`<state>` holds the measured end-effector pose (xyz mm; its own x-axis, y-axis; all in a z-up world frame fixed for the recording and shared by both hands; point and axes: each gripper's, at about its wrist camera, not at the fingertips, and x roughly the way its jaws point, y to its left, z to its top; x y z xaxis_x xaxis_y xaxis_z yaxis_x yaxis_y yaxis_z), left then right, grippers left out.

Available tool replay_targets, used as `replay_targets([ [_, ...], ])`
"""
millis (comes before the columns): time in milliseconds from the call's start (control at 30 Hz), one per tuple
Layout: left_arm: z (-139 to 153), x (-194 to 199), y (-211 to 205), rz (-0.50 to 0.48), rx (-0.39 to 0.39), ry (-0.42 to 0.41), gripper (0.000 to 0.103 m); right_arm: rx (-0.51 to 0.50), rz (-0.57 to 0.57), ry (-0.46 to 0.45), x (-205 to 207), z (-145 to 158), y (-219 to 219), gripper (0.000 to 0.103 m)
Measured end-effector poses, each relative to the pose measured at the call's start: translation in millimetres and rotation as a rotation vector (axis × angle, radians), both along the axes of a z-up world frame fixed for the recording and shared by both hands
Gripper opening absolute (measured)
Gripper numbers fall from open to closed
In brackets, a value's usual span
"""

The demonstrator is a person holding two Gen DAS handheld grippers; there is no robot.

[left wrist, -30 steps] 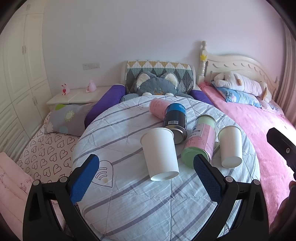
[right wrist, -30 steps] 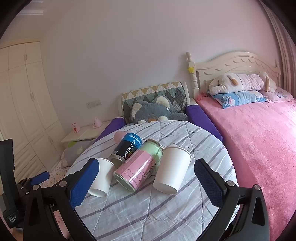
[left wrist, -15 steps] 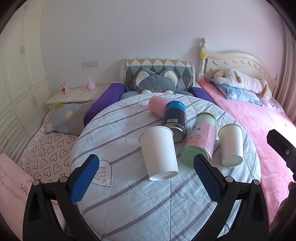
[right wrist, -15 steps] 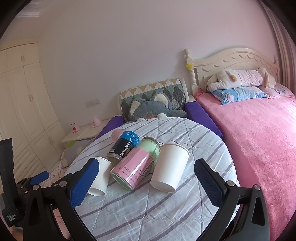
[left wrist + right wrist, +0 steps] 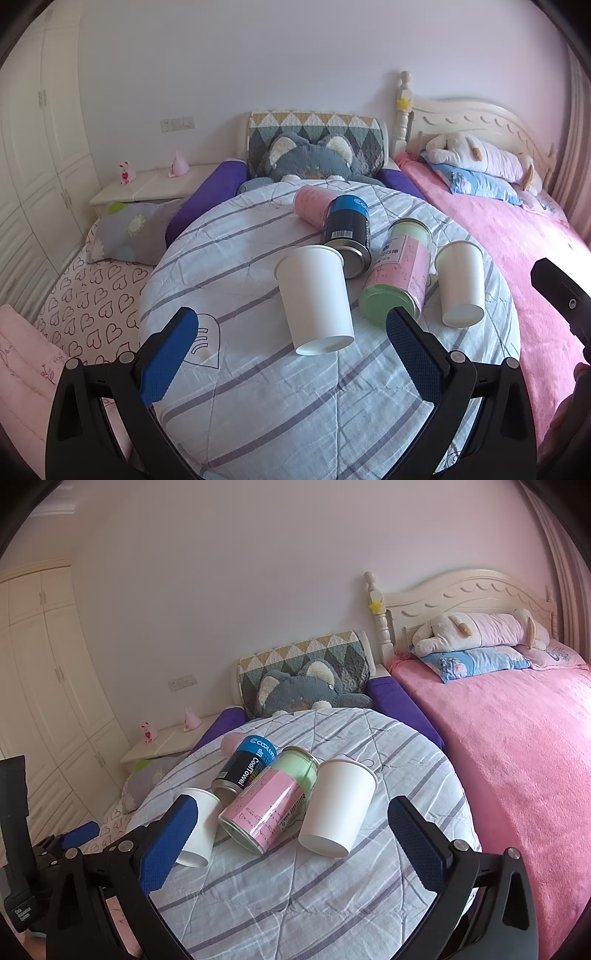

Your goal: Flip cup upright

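Two white paper cups lie on their sides on a round table with a striped cloth (image 5: 258,406). The left cup (image 5: 314,297) lies just ahead of my open left gripper (image 5: 291,350), its base towards me. The right cup (image 5: 461,284) lies ahead of my open right gripper (image 5: 291,838) in the right wrist view (image 5: 336,808). The left cup also shows there (image 5: 197,829), partly behind my left finger. Both grippers are empty.
Between the cups lie a pink-and-green canister (image 5: 397,278), a black-and-blue can (image 5: 347,232) and a pink cup (image 5: 312,208). A pink bed (image 5: 517,757) is to the right, a child's bed with a grey plush (image 5: 310,162) behind, wardrobes at left.
Both grippers have come slightly closer to the table and the cups. The cups and cans have not moved.
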<state>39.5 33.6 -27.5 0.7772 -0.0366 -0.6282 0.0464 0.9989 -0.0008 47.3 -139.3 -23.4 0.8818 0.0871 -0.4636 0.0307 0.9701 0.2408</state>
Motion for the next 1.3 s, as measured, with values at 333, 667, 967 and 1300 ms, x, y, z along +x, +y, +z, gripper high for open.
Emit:
replay_targets([
  [333,-0.6,0.8,0.0,0.002,0.001,0.005,0.103,0.002,0.004,0.011,0.2,-1.2,1.7,0.103],
  [667,-2.7,0.5,1.7,-0.002,0.002,0.020,0.103,0.000,0.007,0.023,2.0,-3.0,3.9,0.103],
  [967,-2.7,0.9,2.0,-0.003,0.001,0.020,0.103,0.002,0.004,0.033,2.7,-6.4,4.0,0.103],
  [1300,-0.4,5.4,0.5,-0.017,0.008,0.019,0.103,0.005,0.003,0.036,3.4,-7.4,3.0,0.103],
])
